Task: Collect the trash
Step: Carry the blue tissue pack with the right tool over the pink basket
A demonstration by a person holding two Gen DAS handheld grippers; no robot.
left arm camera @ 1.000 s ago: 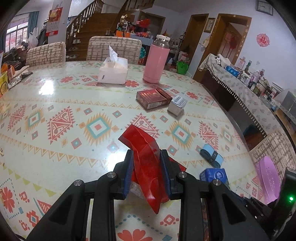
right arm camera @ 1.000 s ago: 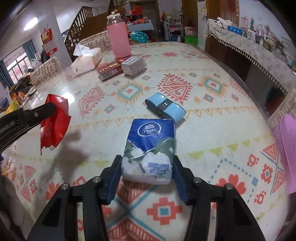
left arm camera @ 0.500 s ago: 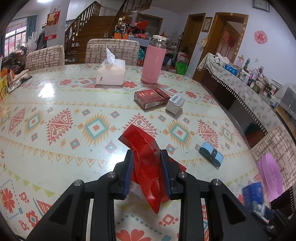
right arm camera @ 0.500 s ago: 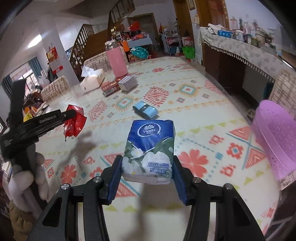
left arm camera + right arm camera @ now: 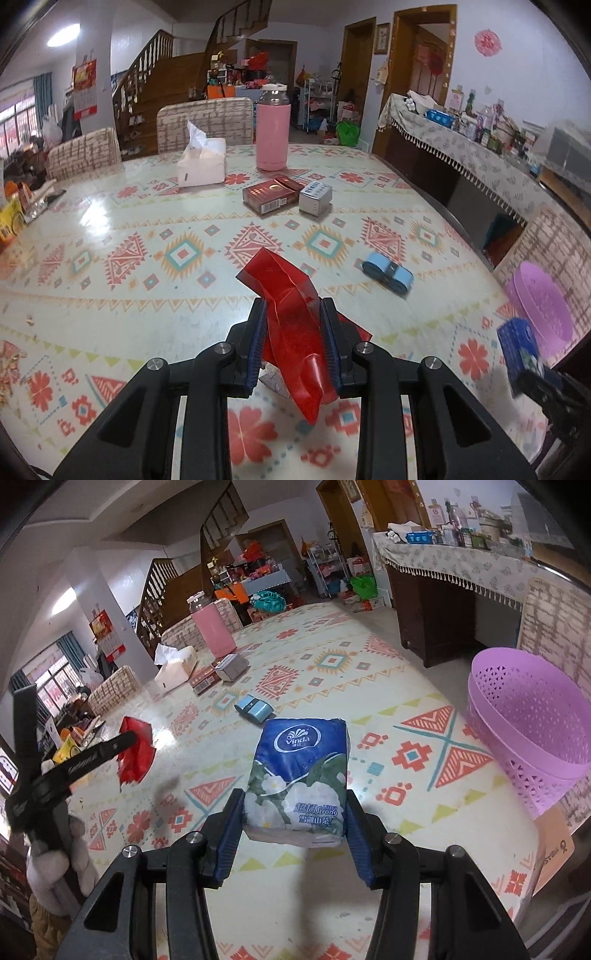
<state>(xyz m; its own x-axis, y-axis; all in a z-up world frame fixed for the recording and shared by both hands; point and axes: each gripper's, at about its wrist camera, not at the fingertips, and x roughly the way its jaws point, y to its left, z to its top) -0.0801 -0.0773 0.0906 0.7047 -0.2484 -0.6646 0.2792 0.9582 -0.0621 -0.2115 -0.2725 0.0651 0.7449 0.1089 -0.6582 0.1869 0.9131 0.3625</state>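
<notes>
Trash in hand: two pieces, one per gripper. One red wrapper, crumpled, is clamped between the jaws of the left gripper and held above the table. One blue tissue pack is gripped by its sides in the jaws of the right gripper, also held off the table; "Vinda" and "ULTRA STRONG" are readable on it, and the Chinese print below is left unread. Both grippers are pitched downward over the near edge of the table. In the right wrist view the left gripper is seen from the side, gripped by one hand in a pale glove; white lettering on its arm is too small to read.

One purple perforated basket is seen just past the table's right edge, empty as far as visible. One small light-blue case lies flat mid-table. Further back, one red carton and one grey box with a barcode label are set side by side, touching or nearly so. Behind them: one white tissue box with a sheet sticking up, and one pink bottle, upright, with a clear top. Two patterned chairs are pushed up to the far side.
</notes>
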